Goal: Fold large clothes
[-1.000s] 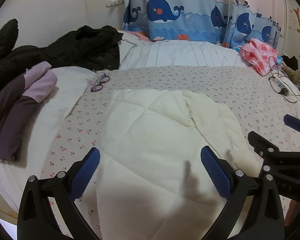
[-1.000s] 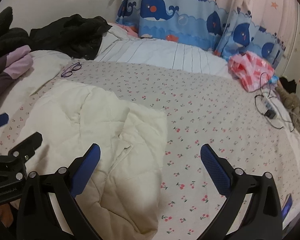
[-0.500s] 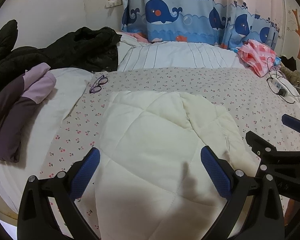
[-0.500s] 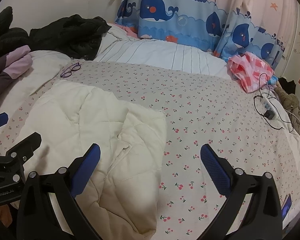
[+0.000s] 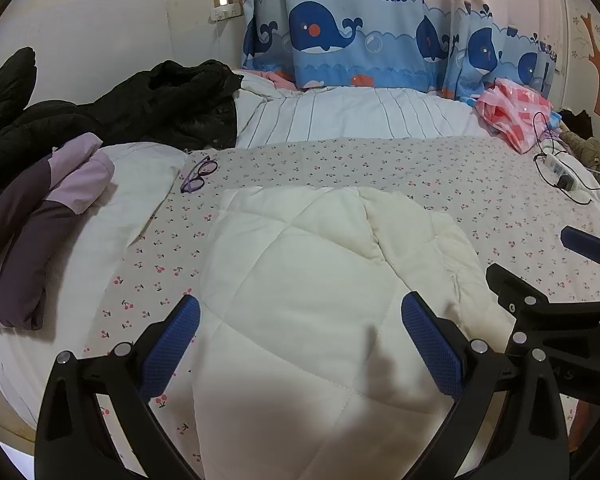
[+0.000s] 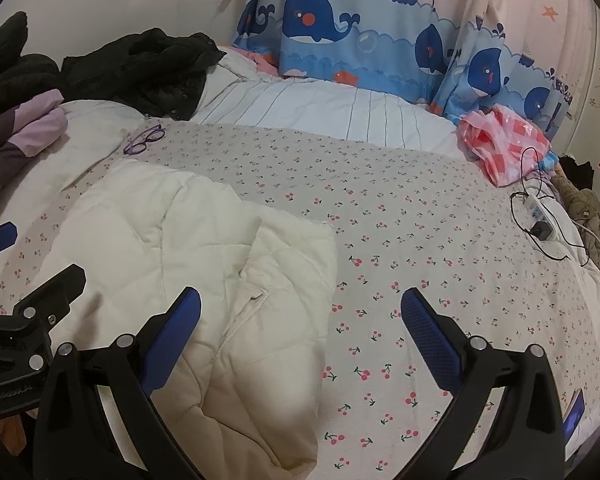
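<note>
Cream quilted jacket (image 5: 324,300) is spread on the near part of the bed (image 5: 480,184), on the cherry-print sheet, with one flap folded over its right side. Above it the left gripper (image 5: 300,336) is held with its blue-padded fingers (image 5: 172,348) wide apart and nothing between them, while the right gripper (image 6: 300,332) is held at the jacket's right edge, fingers equally spread and empty. Purple glasses (image 5: 198,174) are seen beyond the jacket's far left corner, black coats (image 5: 160,104) at the far left of the bed, a power strip (image 6: 540,220) near the right edge.
</note>
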Available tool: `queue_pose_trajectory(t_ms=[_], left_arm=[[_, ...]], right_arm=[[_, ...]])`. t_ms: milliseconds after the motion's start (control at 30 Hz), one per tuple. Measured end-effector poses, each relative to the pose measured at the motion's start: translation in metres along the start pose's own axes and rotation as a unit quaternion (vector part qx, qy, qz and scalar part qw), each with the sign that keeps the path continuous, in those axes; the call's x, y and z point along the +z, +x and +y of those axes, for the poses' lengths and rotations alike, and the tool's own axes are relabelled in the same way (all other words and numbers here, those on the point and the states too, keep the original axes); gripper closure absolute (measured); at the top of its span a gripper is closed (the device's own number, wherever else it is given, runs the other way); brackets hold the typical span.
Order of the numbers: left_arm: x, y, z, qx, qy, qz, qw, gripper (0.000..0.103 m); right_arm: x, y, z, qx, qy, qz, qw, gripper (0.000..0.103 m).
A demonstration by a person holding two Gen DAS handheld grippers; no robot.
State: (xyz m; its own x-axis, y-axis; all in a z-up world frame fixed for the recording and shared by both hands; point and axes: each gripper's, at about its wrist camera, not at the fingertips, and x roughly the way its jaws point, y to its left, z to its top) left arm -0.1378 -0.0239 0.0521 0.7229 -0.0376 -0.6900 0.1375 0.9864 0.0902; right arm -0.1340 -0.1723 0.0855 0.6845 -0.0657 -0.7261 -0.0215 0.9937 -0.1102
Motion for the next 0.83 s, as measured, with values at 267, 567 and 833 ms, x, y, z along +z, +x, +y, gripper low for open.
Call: queue_pose_trajectory(t_ms=[267, 567, 833], left_arm=[[0.001, 0.000, 0.005, -0.008, -0.008, -0.007, 0.9999, 0.007], [0.000, 0.003, 0.008, 0.025, -0.008, -0.009, 0.9996, 0.008], [0.000, 0.008, 0.002, 0.017, -0.013, 0.006, 0.9998, 0.007]], right_arm=[[0.000, 0.001, 0.000, -0.001, 0.000, 0.001, 1.000, 0.006], [-0.001, -0.001, -0.007, -0.001, 0.003, -0.006, 1.000, 0.006], [-0.005, -0.004, -0.010, -0.017, 0.002, -0.009, 1.000, 0.006]])
